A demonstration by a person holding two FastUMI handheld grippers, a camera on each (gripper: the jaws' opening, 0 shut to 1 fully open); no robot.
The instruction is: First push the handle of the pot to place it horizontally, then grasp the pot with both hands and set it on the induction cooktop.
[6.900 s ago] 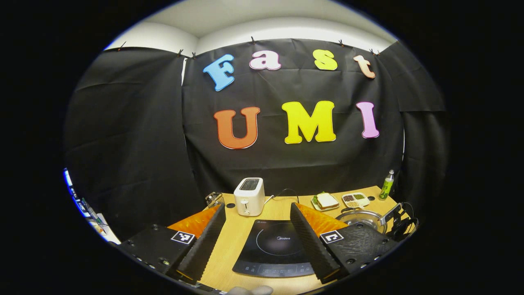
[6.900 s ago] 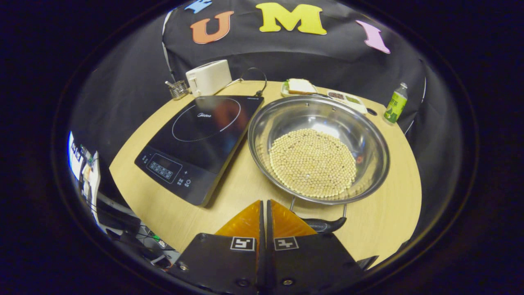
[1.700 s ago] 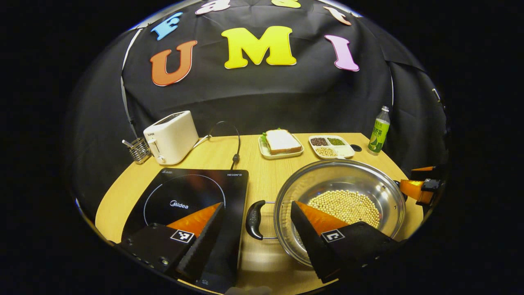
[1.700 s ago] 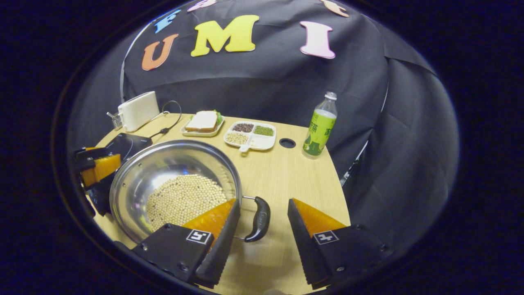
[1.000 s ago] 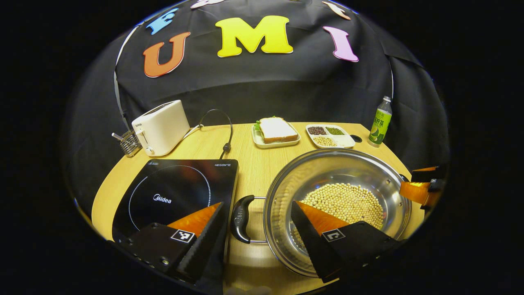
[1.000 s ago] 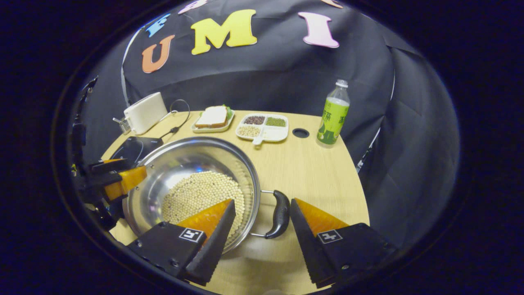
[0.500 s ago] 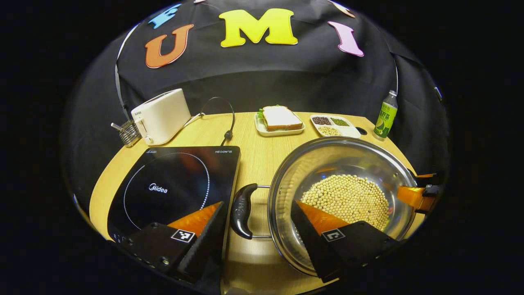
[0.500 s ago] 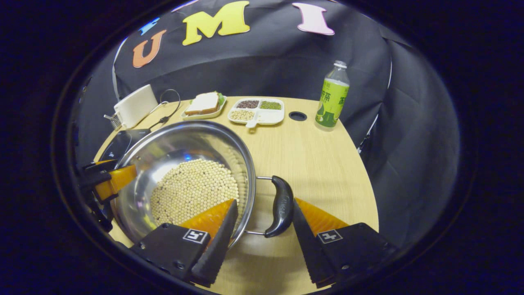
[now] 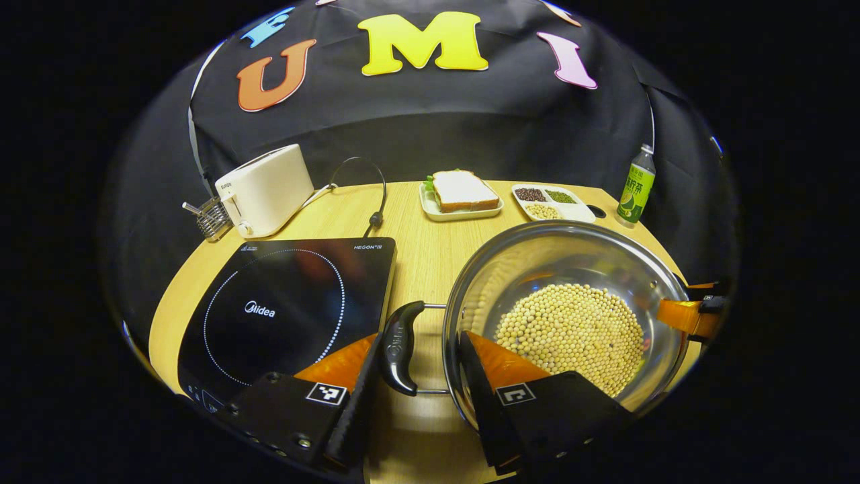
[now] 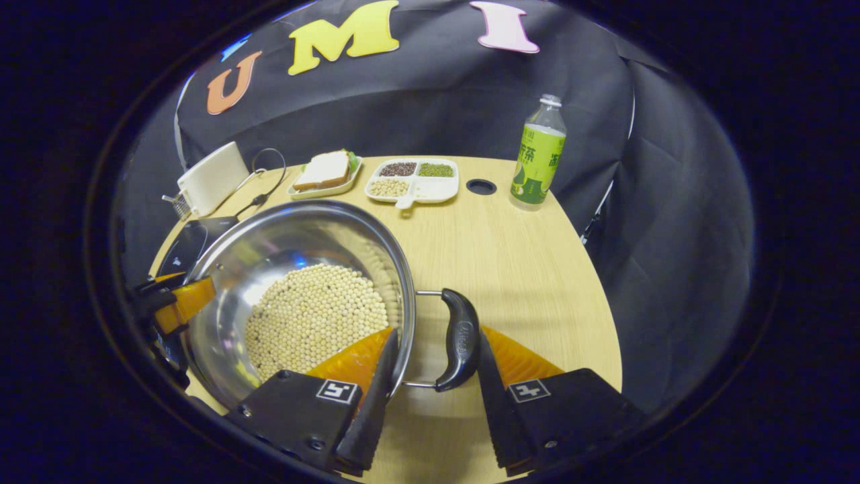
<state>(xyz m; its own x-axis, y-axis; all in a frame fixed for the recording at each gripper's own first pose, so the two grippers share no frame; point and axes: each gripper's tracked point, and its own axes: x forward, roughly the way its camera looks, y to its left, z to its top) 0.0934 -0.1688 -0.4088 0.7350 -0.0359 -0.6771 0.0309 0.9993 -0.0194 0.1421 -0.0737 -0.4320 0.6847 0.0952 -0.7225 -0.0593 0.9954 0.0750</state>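
The left gripper [image 9: 416,376] has its jaws half open around the pot's left handle [image 9: 398,346] (one finger touches it). The right gripper [image 10: 433,376] stands the same way around the right handle [image 10: 459,339]. The pot [image 9: 571,269], holding beans [image 9: 571,329], rests on the table [image 9: 423,262], right of the cooktop [image 9: 289,302].

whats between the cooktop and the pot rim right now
In the left gripper view, the pot's black side handle sits over a strip of bare table between the induction cooktop and the pot, straddled by the left hand-held gripper.
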